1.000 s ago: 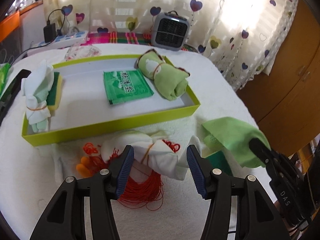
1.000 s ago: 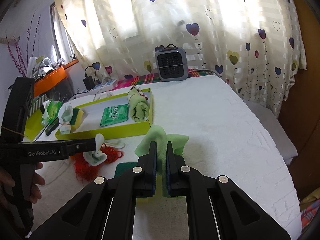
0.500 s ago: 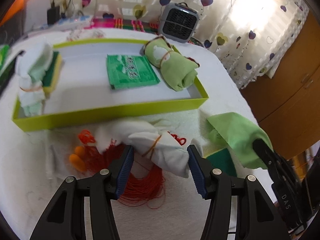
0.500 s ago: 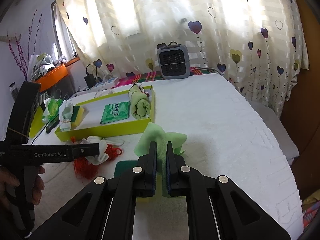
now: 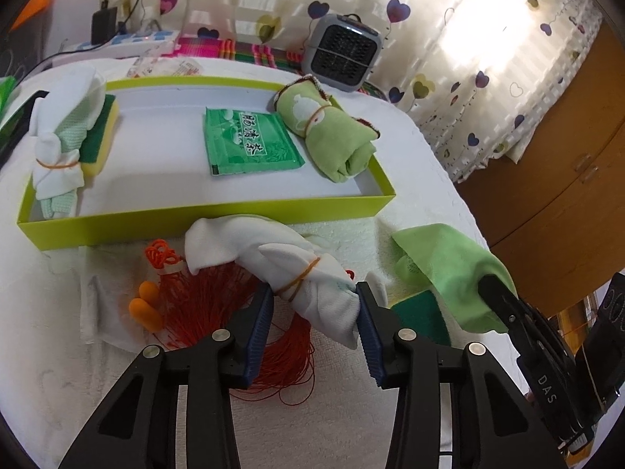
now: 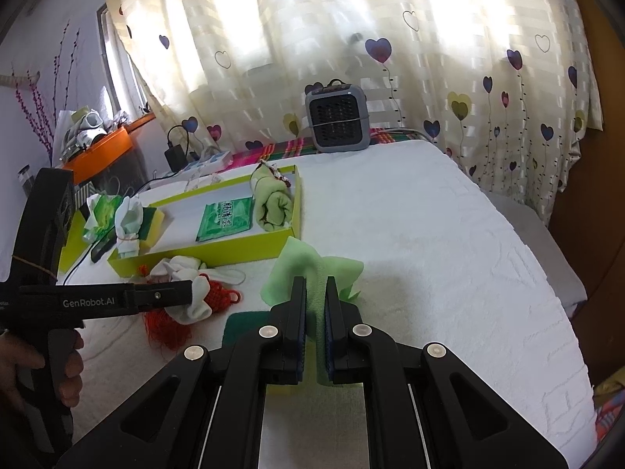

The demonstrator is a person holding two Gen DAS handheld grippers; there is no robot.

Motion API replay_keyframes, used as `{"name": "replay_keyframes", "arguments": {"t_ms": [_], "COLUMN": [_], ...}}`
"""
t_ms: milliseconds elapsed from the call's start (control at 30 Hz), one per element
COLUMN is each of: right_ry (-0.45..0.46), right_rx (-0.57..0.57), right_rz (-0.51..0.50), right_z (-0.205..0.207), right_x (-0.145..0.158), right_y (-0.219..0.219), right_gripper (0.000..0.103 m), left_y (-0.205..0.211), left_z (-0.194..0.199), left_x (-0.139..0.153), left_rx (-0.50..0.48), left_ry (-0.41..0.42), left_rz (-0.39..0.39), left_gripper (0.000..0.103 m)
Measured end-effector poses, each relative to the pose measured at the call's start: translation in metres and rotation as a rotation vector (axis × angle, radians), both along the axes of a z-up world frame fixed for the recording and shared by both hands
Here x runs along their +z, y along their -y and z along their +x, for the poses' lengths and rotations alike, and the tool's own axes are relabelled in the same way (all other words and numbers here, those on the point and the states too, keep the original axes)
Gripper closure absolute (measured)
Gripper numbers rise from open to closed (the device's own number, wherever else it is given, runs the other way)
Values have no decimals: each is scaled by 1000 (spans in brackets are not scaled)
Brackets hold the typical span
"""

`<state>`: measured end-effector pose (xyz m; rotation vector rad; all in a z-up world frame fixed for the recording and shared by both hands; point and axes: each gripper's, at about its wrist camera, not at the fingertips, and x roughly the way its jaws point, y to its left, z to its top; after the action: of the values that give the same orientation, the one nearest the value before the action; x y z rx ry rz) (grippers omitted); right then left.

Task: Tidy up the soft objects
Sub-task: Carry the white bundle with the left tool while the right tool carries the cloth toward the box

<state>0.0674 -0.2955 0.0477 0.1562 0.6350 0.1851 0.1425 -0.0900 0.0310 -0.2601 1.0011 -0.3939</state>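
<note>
Left gripper just closing onto white bundle beside tray's near wall; right gripper pinching green cloth.

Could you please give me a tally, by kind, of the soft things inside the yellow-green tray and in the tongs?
Banded cloth rolls: 3 (white and mint roll and green roll in the tray; white roll in the left tongs)
Loose green cloths: 1 (in the right tongs)
Sponges: 1 (yellow sponge in the tray)
Total: 5

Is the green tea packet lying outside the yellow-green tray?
No, the green tea packet lies flat inside the yellow-green tray, beside the rolled green towel.
</note>
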Motion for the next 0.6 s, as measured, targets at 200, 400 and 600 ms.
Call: {"name": "replay_keyframes", "arguments": {"t_ms": [200,400,600], "right_ry": [1,5,11], "right_rx": [-1,-7,-8], "right_rz": [-4,-3,-4], "right_z": [-1,-5,-7], "right_x": [0,0,2], "right_y": [-1,0,-2], "right_gripper": [95,95,95], "left_y": [-3,-5,-7], "left_z": [-8,-19,-26], "left_x": [7,18,26], "left_rx": [-2,-12,-17], "left_ry": [49,106,146], "left_rz": [-12,8,27], "left_gripper": [66,66,66]}}
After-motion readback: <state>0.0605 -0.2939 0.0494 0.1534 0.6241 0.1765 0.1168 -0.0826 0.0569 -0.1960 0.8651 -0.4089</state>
